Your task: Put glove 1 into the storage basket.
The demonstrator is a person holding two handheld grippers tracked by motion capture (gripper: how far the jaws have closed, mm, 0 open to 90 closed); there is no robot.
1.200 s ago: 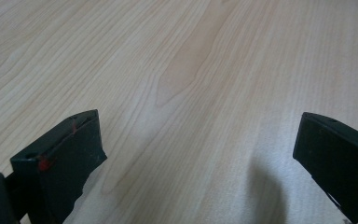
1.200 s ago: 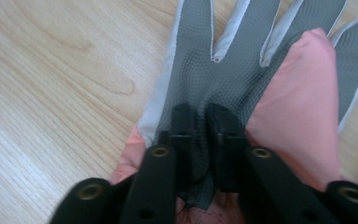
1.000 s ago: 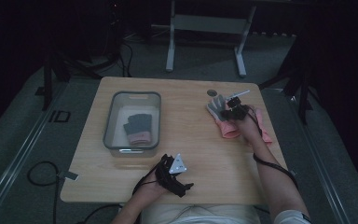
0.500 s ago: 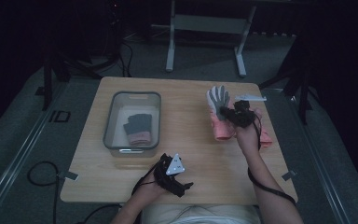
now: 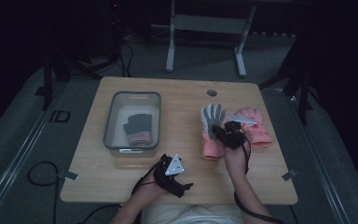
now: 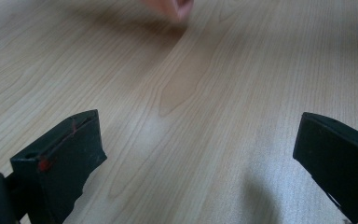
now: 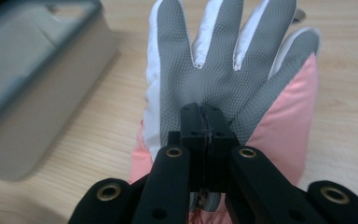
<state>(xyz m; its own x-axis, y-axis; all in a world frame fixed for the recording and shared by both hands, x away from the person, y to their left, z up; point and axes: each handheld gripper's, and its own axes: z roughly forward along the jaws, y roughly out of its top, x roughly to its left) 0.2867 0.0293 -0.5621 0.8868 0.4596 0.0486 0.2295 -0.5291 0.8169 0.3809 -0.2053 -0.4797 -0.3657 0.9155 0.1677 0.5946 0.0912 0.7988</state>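
two pink gloves [image 5: 213, 133] near table's right edge [image 5: 272, 154], bare middle

A clear grey-rimmed bin [image 5: 131, 122] stands on the left half of the pale wooden worktop [image 5: 182, 100]. Inside it lies a dark glove with a pink cuff [image 5: 137, 128], fingers pointing away from the near edge. A small round hole [image 5: 211, 93] sits near the worktop's far edge. Beyond it, on the grey floor, stands a light metal frame [image 5: 205, 28], and a black cable [image 5: 39, 172] loops at the near left corner.
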